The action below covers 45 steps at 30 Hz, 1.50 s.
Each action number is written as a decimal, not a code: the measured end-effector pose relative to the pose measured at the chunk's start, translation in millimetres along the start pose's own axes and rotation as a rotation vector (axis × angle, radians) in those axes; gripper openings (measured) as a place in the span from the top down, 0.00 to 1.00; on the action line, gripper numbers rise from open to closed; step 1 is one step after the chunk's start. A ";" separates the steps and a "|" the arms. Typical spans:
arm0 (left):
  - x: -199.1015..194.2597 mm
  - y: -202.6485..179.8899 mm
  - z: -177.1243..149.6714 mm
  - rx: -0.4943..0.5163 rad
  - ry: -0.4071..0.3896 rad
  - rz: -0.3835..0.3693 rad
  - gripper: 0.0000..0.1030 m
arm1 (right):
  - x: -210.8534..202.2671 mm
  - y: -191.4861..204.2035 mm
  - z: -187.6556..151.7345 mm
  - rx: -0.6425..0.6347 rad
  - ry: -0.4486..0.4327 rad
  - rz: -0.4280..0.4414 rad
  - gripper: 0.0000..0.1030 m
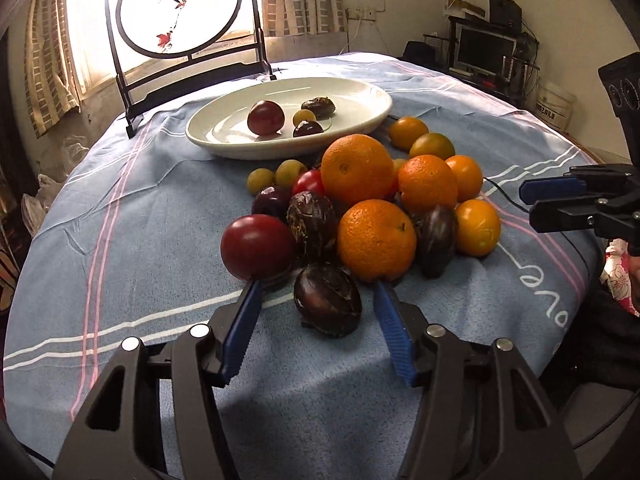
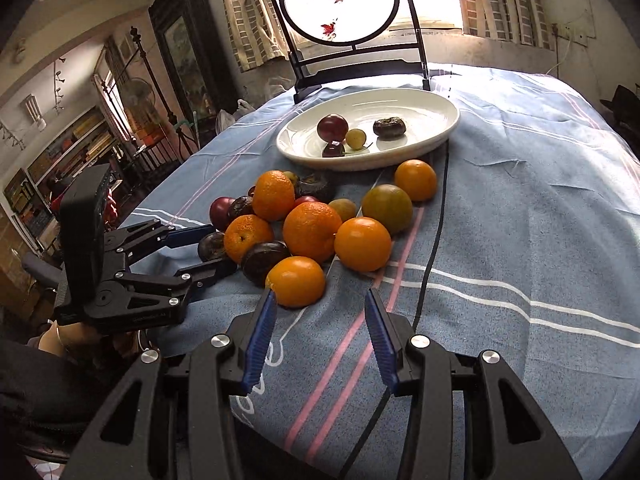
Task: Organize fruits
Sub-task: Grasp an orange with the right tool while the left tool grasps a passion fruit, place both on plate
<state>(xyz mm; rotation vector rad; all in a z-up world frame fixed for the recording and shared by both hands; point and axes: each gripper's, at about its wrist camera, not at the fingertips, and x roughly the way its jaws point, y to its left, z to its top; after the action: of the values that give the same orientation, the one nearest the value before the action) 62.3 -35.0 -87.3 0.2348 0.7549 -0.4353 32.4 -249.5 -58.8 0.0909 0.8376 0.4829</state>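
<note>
Left wrist | left hand-held gripper (image 1: 316,286) wide open astride dark fruit (image 1: 327,300), seemingly untouched | right hand-held gripper (image 2: 320,296) open, empty

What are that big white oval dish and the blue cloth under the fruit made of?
The white oval dish looks like glazed ceramic: smooth, glossy, with window light reflected in it, though it could be melamine. The blue striped cloth looks like woven cotton towelling: matte, slightly nubby, creased.
</note>
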 end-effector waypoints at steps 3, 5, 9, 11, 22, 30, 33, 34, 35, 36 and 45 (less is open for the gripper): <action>-3.2 2.3 -0.5 -0.037 0.013 -0.088 0.72 | 3.7 3.5 -0.6 -0.012 0.012 0.010 0.56; -11.0 -5.2 -3.4 -0.005 -0.006 -0.064 0.72 | 7.5 8.8 -0.7 -0.030 0.023 0.022 0.56; -30.3 -3.4 -4.8 -0.040 -0.043 -0.107 0.72 | 18.6 18.8 1.0 -0.074 0.037 0.004 0.56; -40.3 -1.5 -4.1 -0.053 -0.060 -0.114 0.72 | 23.3 22.5 2.9 -0.094 0.037 -0.010 0.56; -60.6 1.6 0.7 -0.081 -0.107 -0.131 0.72 | 40.6 24.4 8.5 -0.105 0.023 -0.045 0.62; -61.9 13.0 13.2 -0.126 -0.130 -0.180 0.72 | -3.0 6.7 18.0 -0.044 -0.104 -0.019 0.62; -53.5 22.6 34.2 -0.141 -0.135 -0.183 0.72 | -19.1 -13.5 41.8 -0.002 -0.153 -0.046 0.62; -49.5 27.4 43.3 -0.149 -0.135 -0.185 0.72 | -23.7 -18.6 51.6 0.005 -0.169 -0.048 0.62; -45.1 32.2 53.5 -0.156 -0.135 -0.191 0.72 | -26.3 -22.4 62.4 0.004 -0.181 -0.051 0.62; -40.5 37.1 63.5 -0.163 -0.137 -0.194 0.72 | -28.4 -24.7 73.2 -0.002 -0.193 -0.059 0.62; 35.2 72.3 132.1 -0.223 -0.040 -0.195 0.72 | 23.1 -44.2 147.5 0.008 -0.160 -0.064 0.62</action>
<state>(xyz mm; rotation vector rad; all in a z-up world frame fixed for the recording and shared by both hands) 198.8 -28.6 -14.8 -0.0572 0.7836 -0.5340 170.1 -262.3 12.7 0.1084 0.6835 0.4064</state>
